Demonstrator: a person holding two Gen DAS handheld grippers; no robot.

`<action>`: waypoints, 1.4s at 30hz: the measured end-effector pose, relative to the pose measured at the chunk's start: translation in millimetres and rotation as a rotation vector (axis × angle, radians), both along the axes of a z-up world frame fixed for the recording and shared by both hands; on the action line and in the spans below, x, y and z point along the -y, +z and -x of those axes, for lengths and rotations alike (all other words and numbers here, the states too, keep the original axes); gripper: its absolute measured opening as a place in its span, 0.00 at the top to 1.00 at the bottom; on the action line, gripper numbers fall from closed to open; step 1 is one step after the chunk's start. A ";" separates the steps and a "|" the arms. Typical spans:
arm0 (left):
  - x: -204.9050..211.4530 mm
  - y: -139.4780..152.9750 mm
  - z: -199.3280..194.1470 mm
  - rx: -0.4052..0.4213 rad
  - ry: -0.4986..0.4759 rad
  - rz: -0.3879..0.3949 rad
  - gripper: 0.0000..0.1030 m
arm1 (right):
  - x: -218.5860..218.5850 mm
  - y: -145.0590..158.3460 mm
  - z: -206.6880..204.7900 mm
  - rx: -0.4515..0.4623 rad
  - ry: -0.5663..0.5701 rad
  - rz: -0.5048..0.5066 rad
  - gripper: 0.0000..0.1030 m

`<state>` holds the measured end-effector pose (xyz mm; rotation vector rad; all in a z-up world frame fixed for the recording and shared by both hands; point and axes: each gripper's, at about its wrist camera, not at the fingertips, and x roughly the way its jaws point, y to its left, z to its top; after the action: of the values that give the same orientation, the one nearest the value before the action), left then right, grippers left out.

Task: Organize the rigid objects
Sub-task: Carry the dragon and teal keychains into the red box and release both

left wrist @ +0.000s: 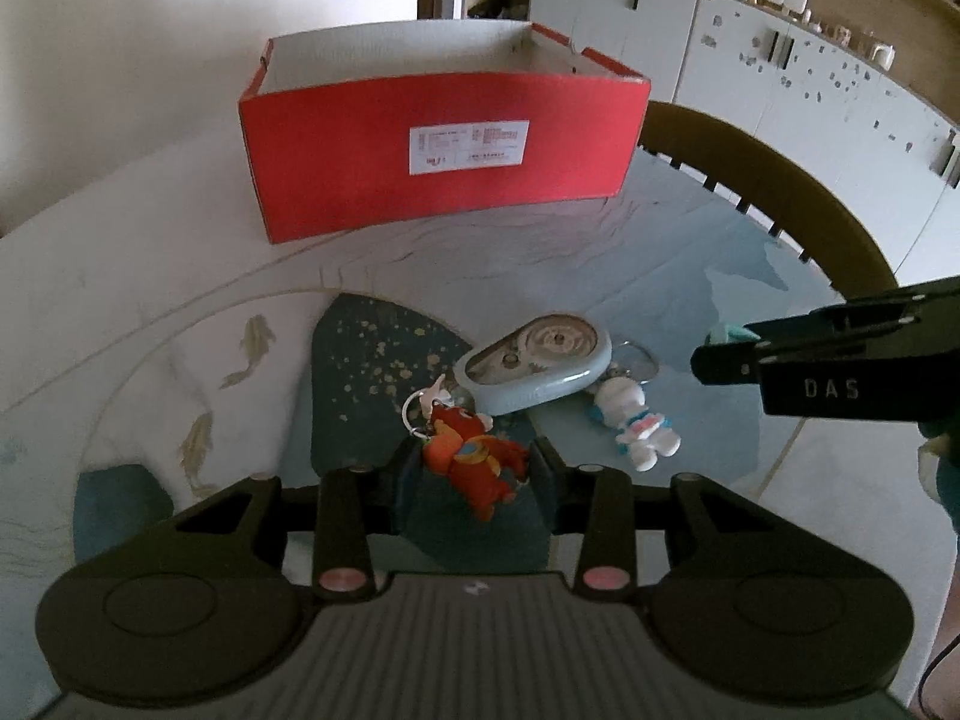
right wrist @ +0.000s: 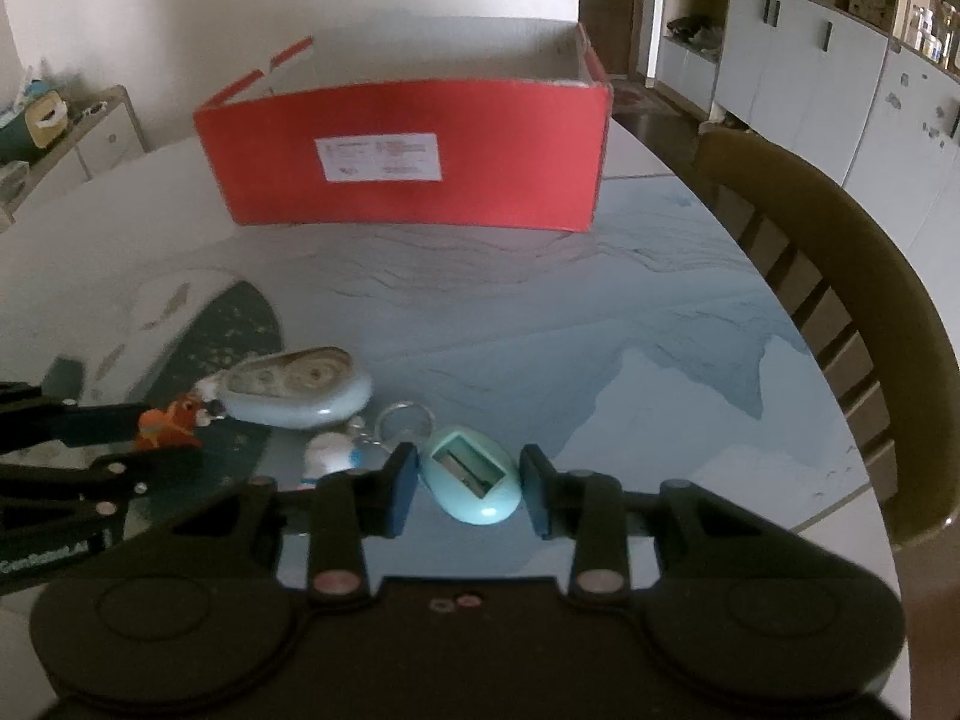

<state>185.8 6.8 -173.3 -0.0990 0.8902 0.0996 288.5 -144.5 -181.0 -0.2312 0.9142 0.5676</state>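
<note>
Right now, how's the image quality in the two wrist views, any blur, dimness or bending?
Left wrist view: dim indoor light, fisheye bends the red box front into an arc, red figurine fairly sharp. Right wrist view: darker and softer, box label unreadable, chair back curved, corners vignetted black.

Both cameras sit just behind their own fingers, tilted down at the table (left wrist: 150,300), close to it. Each faces the red box (left wrist: 444,150) at twelve o'clock. Both share the box, the chair (right wrist: 840,276) at two o'clock, and the cabinets.
</note>
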 end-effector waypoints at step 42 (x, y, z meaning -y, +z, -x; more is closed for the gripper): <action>-63.8 152.2 -15.7 0.303 -0.029 0.167 0.64 | -15.7 97.9 21.1 0.086 0.064 -0.135 0.65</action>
<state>201.4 70.6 -21.1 -0.2500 0.5961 -0.0175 267.4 -128.8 -83.1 -0.1619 0.7841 0.6710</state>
